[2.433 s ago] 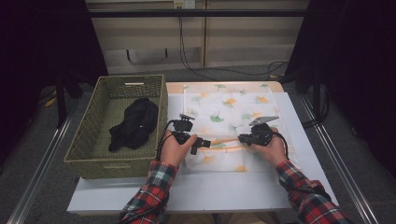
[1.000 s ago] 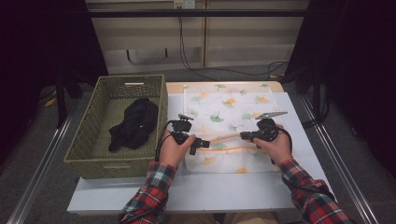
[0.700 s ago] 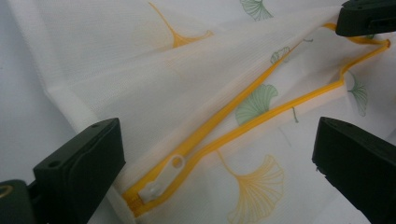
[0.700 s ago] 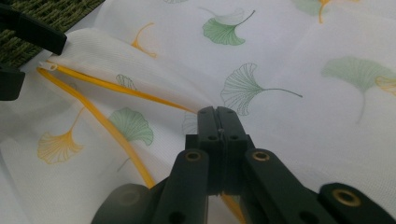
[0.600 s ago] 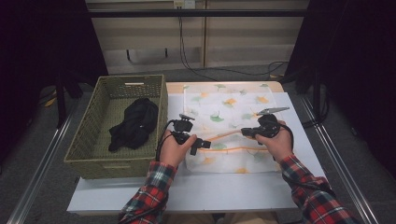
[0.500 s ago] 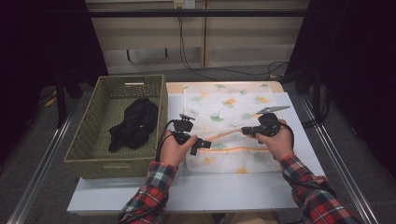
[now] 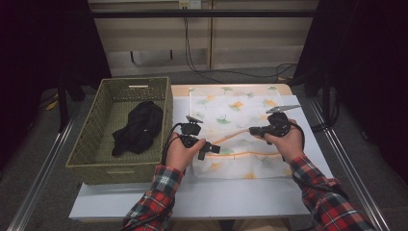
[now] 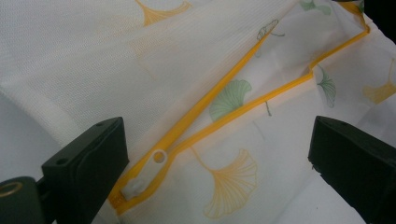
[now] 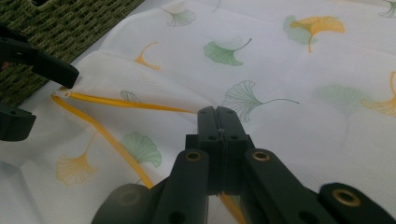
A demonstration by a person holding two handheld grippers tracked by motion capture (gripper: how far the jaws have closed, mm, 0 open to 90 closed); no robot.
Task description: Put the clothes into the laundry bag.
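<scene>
zipper line runs between our two hands

laundry bag (image 7: 240, 130) lies flat on the desk (image 7: 192, 197), just right of the wicker basket (image 7: 91, 159) holding the dark garment (image 7: 137, 127). our right gripper (image 9: 218, 116) has its fingers pinched shut on the upper yellow edge of the opening, lifting it. our left gripper (image 8: 219, 154) is spread wide, holding nothing — the zipper pull (image 8: 142, 175) sits on the cloth between its fingers, close to the left one. the yellow zipper (image 7: 235, 139) runs across from left hand to right, so the left hand is the nearer to the pull.
</scene>
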